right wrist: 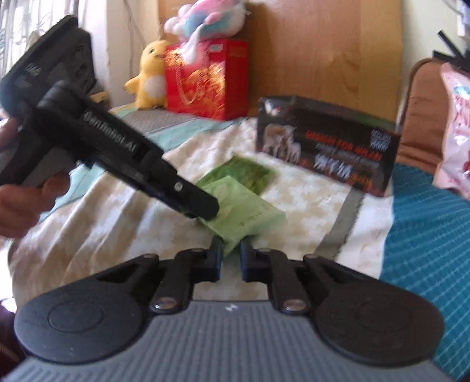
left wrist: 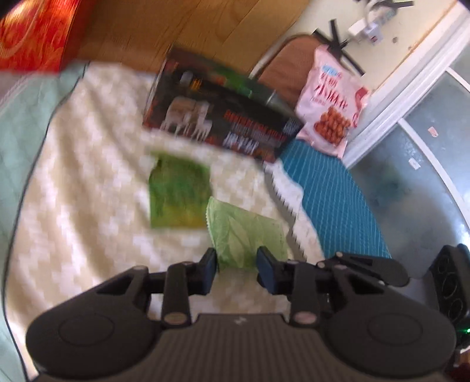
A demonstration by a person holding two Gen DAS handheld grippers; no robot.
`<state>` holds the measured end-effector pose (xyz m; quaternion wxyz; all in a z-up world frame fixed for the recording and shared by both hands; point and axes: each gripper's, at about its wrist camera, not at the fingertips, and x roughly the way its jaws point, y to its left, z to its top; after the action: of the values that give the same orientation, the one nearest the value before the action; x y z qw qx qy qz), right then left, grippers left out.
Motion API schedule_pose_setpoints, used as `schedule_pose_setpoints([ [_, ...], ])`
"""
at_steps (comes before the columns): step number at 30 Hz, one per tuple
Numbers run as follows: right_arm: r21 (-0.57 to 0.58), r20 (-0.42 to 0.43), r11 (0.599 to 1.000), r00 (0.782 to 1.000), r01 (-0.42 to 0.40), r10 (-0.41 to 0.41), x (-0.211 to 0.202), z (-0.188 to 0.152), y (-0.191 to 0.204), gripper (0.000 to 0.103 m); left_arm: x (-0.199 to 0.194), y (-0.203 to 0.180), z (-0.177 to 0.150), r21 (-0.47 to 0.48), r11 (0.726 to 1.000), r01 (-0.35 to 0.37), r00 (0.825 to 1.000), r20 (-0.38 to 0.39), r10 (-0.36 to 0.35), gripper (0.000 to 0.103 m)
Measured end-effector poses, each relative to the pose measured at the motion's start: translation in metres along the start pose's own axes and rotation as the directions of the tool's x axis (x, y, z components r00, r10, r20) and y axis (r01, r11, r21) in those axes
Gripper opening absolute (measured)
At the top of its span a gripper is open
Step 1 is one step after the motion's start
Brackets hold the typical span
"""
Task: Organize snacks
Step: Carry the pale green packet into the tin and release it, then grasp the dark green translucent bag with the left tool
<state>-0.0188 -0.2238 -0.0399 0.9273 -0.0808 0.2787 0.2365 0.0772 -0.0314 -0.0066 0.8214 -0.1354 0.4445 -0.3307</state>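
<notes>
A: Sorting barely begun, we judge: the dark box (left wrist: 223, 117) stands at the blanket's (left wrist: 73, 182) far edge, the pink bag (left wrist: 329, 105) leans off its corner, both untouched.

B: Dark-green packet (left wrist: 179, 191) lies mid-blanket. The pale-green packet (left wrist: 246, 238), thin crinkly film, overlaps its corner.

A: We note the left gripper (left wrist: 236, 266) spread around it; the right gripper (right wrist: 230, 260) nearly pressed together at its corner, grip unclear.

A home bedroom: a bed spread with a cream patterned blanket (right wrist: 117, 188) against a wooden headboard (right wrist: 323, 58), a yellow plush duck (right wrist: 148, 76) and pastel plush toy (right wrist: 205, 17) by a sunlit window (right wrist: 17, 29).
</notes>
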Motion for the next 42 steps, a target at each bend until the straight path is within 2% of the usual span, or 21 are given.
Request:
schedule_pose_setpoints([
  [5, -0.034, 0.119, 0.996, 0.99, 0.08, -0.076, -0.001, 0.03, -0.009, 0.015, -0.011, -0.015, 0.046, 0.058, 0.998, 0.003, 0.995, 0.095, -0.008, 0.031],
  [9, -0.071, 0.195, 0.983, 0.969, 0.168, -0.151, 0.013, 0.06, -0.024, 0.015, -0.002, -0.026, 0.089, 0.108, 0.993, -0.045, 0.984, 0.175, 0.026, 0.033],
  [13, -0.029, 0.205, 0.976, 0.957, 0.215, -0.205, 0.048, 0.09, -0.055, 0.018, 0.025, -0.02, 0.125, 0.086, 0.991, -0.104, 0.97, 0.231, 0.082, 0.039],
  [16, -0.005, 0.181, 0.954, 0.939, 0.3, -0.294, 0.073, 0.1, -0.069, 0.026, 0.044, -0.014, 0.138, 0.065, 0.983, -0.17, 0.965, 0.214, 0.153, 0.042],
  [17, 0.021, 0.179, 0.951, 0.935, 0.308, -0.306, 0.072, 0.1, -0.072, 0.027, 0.041, -0.012, 0.137, 0.059, 0.984, -0.166, 0.965, 0.214, 0.15, 0.042],
  [20, 0.114, 0.204, 0.97, 0.95, 0.215, -0.235, 0.046, 0.089, -0.08, 0.03, 0.016, 0.002, 0.121, 0.047, 0.994, -0.094, 0.966, 0.244, 0.08, 0.047],
  [22, 0.156, 0.206, 0.984, 0.972, 0.081, -0.112, 0.029, 0.074, -0.084, 0.035, 0.003, 0.016, 0.104, 0.018, 0.997, -0.078, 0.97, 0.233, 0.071, 0.047],
  [24, 0.196, 0.143, 0.978, 0.989, -0.068, 0.04, 0.031, 0.06, -0.088, 0.035, 0.001, 0.032, 0.084, -0.037, 0.998, -0.052, 0.983, 0.175, 0.058, 0.043],
  [25, 0.224, 0.104, 0.969, 0.991, -0.103, 0.081, 0.036, 0.054, -0.089, 0.035, 0.001, 0.04, 0.074, -0.07, 0.997, -0.039, 0.989, 0.142, 0.048, 0.043],
  [27, 0.245, 0.045, 0.964, 0.994, -0.107, 0.099, 0.05, 0.047, -0.089, 0.036, 0.003, 0.053, 0.056, -0.126, 0.992, -0.02, 0.994, 0.105, 0.033, 0.042],
  [29, 0.262, -0.003, 0.959, 0.993, -0.111, 0.115, 0.06, 0.043, -0.088, 0.037, 0.005, 0.061, 0.044, -0.164, 0.986, -0.024, 0.994, 0.101, 0.041, 0.042],
  [31, 0.292, -0.046, 0.941, 0.98, -0.171, 0.192, 0.075, 0.043, -0.086, 0.039, 0.014, 0.069, 0.036, -0.206, 0.979, -0.002, 0.997, 0.077, 0.018, 0.041],
  [32, 0.296, -0.035, 0.936, 0.977, -0.189, 0.208, 0.078, 0.042, -0.083, 0.045, 0.017, 0.07, 0.034, -0.208, 0.978, 0.025, 0.995, 0.097, -0.005, 0.043],
  [34, 0.271, -0.032, 0.949, 0.984, -0.159, 0.174, 0.075, 0.04, -0.067, 0.045, 0.018, 0.067, 0.032, -0.201, 0.979, 0.02, 0.994, 0.113, 0.003, 0.043],
  [38, 0.2, -0.025, 0.976, 0.996, -0.082, 0.088, 0.062, 0.036, -0.043, 0.043, 0.017, 0.064, 0.028, -0.195, 0.981, 0.005, 0.995, 0.1, 0.015, 0.035],
  [42, 0.209, 0.001, 0.975, 0.997, -0.072, 0.074, 0.058, 0.034, -0.041, 0.041, 0.011, 0.06, 0.023, -0.21, 0.977, 0.036, 0.993, 0.119, -0.011, 0.035],
])
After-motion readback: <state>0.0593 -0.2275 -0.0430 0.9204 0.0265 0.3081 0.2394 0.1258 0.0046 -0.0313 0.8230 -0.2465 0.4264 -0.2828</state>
